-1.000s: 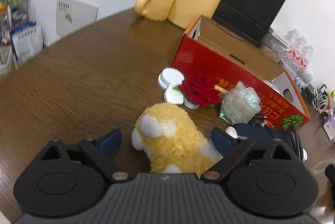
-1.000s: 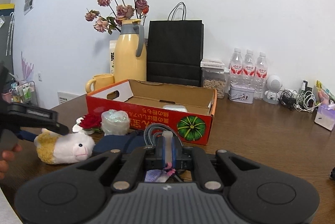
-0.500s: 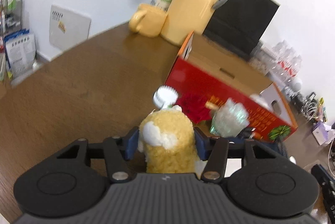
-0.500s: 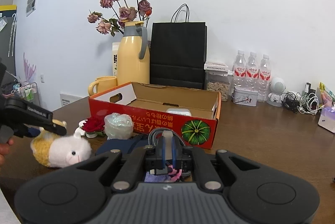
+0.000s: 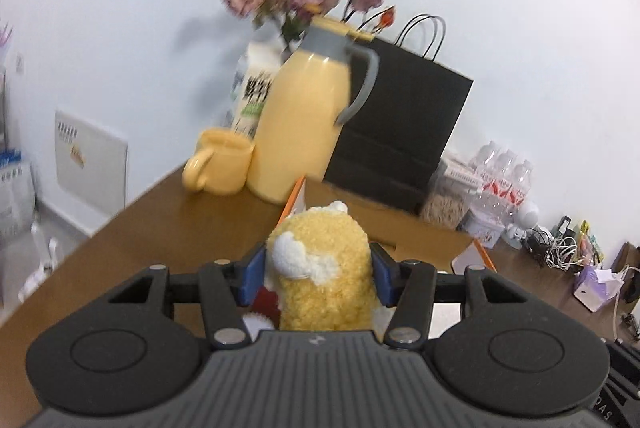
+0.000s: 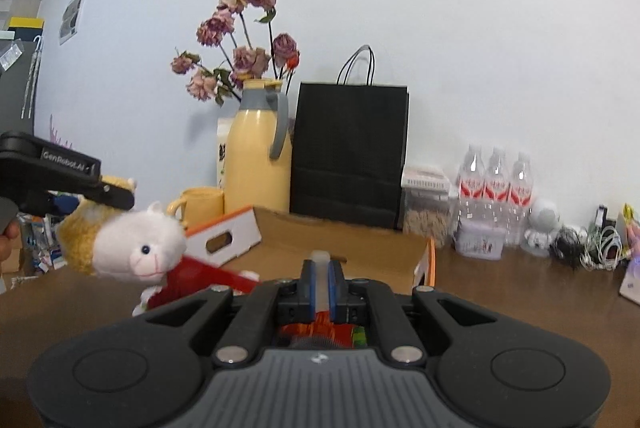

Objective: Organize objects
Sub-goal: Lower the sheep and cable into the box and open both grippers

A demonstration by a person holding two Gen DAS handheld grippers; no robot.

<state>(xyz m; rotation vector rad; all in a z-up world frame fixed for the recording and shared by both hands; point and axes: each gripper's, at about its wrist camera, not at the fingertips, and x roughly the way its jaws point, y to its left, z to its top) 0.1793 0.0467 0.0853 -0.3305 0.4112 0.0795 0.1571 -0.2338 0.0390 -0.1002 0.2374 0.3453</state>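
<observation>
A yellow-and-white plush alpaca (image 5: 320,268) hangs in the air, squeezed between the blue pads of my left gripper (image 5: 316,276). In the right wrist view the same plush (image 6: 132,248) is held up by the left gripper (image 6: 108,202) at the left, its white face close to the near-left corner of the red cardboard box (image 6: 224,240). The open box (image 5: 420,240) lies just beyond the plush. My right gripper (image 6: 320,280) is shut on a thin whitish piece (image 6: 320,258), just in front of the box. I cannot tell what the piece is.
Behind the box stand a yellow jug (image 6: 258,160) with dried roses, a yellow mug (image 6: 200,204) and a black paper bag (image 6: 348,152). Water bottles (image 6: 496,180), a small tub and tangled cables (image 6: 588,244) sit at the right on the brown table (image 6: 500,288).
My left gripper closed on the plush and lifted it off the table towards the box. My right gripper rose and came closer to the box, still shut.
</observation>
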